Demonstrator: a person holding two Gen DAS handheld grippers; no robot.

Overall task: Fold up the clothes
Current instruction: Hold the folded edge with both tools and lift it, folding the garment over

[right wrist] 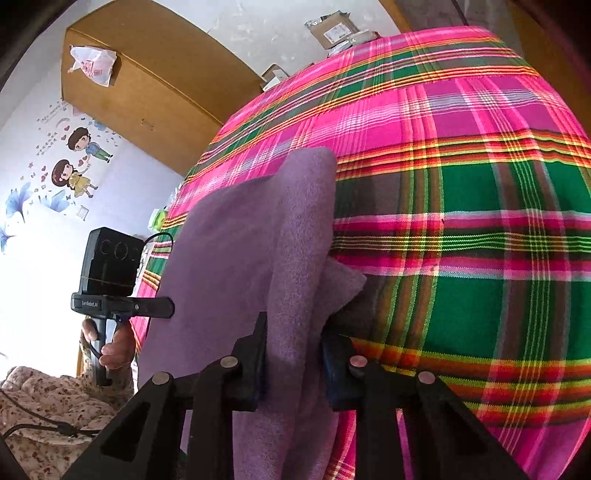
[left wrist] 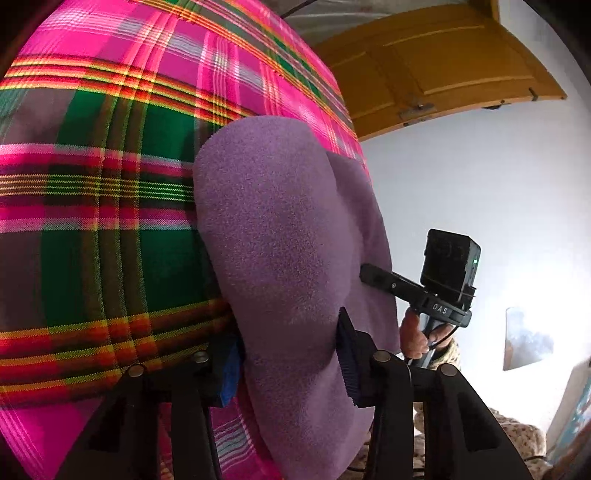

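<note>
A purple fleece garment [left wrist: 280, 229] lies bunched on a bed covered with a pink and green plaid sheet [left wrist: 110, 184]. In the left wrist view a thick fold of it fills the gap of my left gripper [left wrist: 288, 363], whose pads press on both sides. My right gripper [left wrist: 373, 277] enters the same cloth from the right, held by a hand [left wrist: 413, 332]. In the right wrist view my right gripper [right wrist: 297, 358] is shut on an upright ridge of the purple garment [right wrist: 229, 251]. My left gripper [right wrist: 166, 306] reaches the cloth's left edge there.
The plaid sheet [right wrist: 480, 221] spreads wide beyond the garment. A wooden cabinet [right wrist: 147, 92] with a plastic bag on it stands against the white wall, with cardboard boxes [right wrist: 332, 29] behind the bed. A floral sleeve [right wrist: 44, 406] and a cable show at lower left.
</note>
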